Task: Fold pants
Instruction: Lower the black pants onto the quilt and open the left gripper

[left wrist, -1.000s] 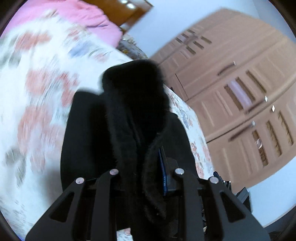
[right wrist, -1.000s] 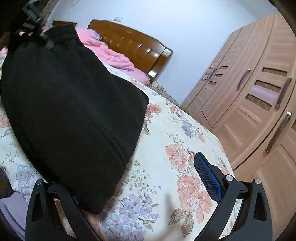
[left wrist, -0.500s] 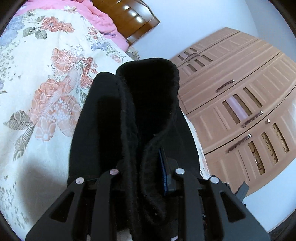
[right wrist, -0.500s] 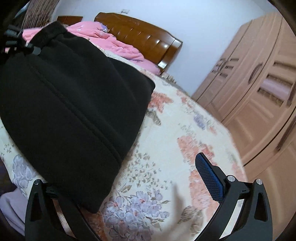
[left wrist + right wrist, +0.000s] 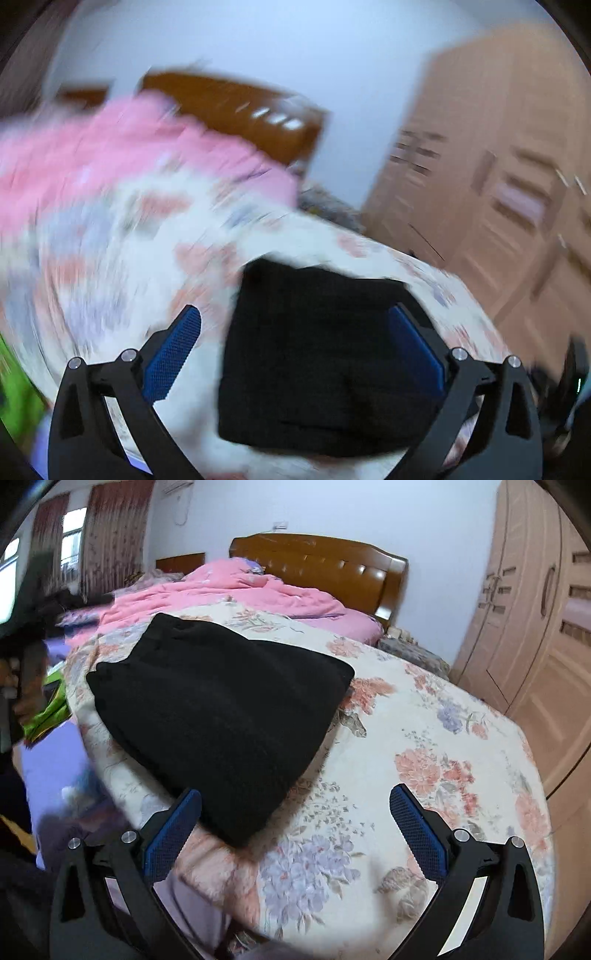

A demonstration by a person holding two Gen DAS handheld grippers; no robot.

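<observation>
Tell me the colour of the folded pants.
Black pants, clearest in the right wrist view.

My left gripper has just been opening its jaws, which now stand wide and touch nothing. Between them, farther off, the black pants lie, apparently folded, on the blurred floral bed.

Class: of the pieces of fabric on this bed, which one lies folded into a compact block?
The black pants, folded on the floral bedspread. The pink quilt behind lies rumpled.
</observation>
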